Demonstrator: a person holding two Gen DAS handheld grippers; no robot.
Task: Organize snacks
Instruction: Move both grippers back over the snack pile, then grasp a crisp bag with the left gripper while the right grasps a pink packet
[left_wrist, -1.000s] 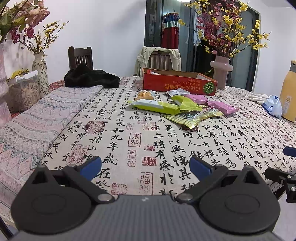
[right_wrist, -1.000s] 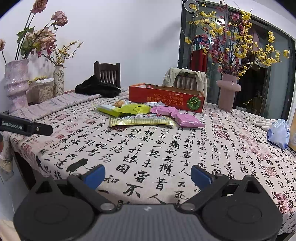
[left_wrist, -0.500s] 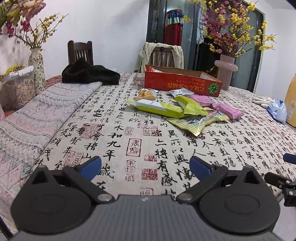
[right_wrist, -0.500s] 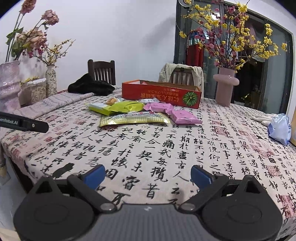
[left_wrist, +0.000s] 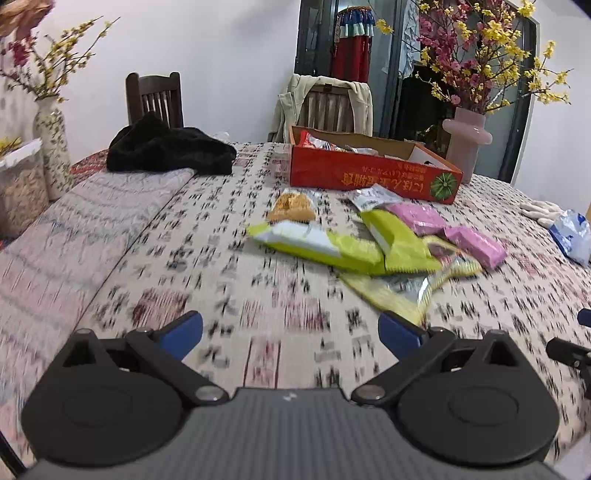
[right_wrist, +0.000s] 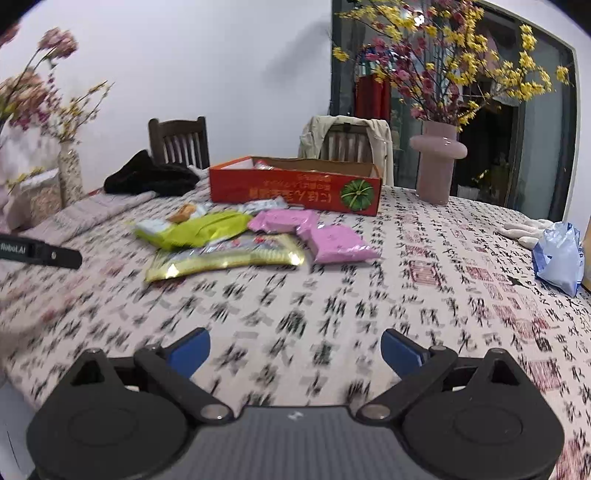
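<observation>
Calligraphy-printed tablecloth (right_wrist: 424, 280) over the whole table, blurred near both cameras. Far across it, red cardboard box (right_wrist: 295, 190) lying open-topped, a few wrappers visible inside from the left wrist view. Just right of the box, pink vase (right_wrist: 437, 166) with yellow and pink blossom branches. Far left, black garment (left_wrist: 170, 151) heaped before a dark wooden chair (left_wrist: 155, 98).

Near side of the box, loose snack packets in a cluster: long gold packet (right_wrist: 225, 258) nearest, lime-green packets (left_wrist: 321, 247) overlapping behind it, pink packets (right_wrist: 338, 243) to the right, touching one another, small orange-filled clear packet (left_wrist: 293, 203) and silver packet (left_wrist: 373, 197) just before the box.

Far right, blue-and-white bag (right_wrist: 557, 258) beside white gloves (right_wrist: 524, 229).

Left gripper (left_wrist: 290, 330) spread wide, empty, above bare cloth short of the gold packet. Right gripper (right_wrist: 295, 349) likewise wide, empty, well apart from the snacks.
</observation>
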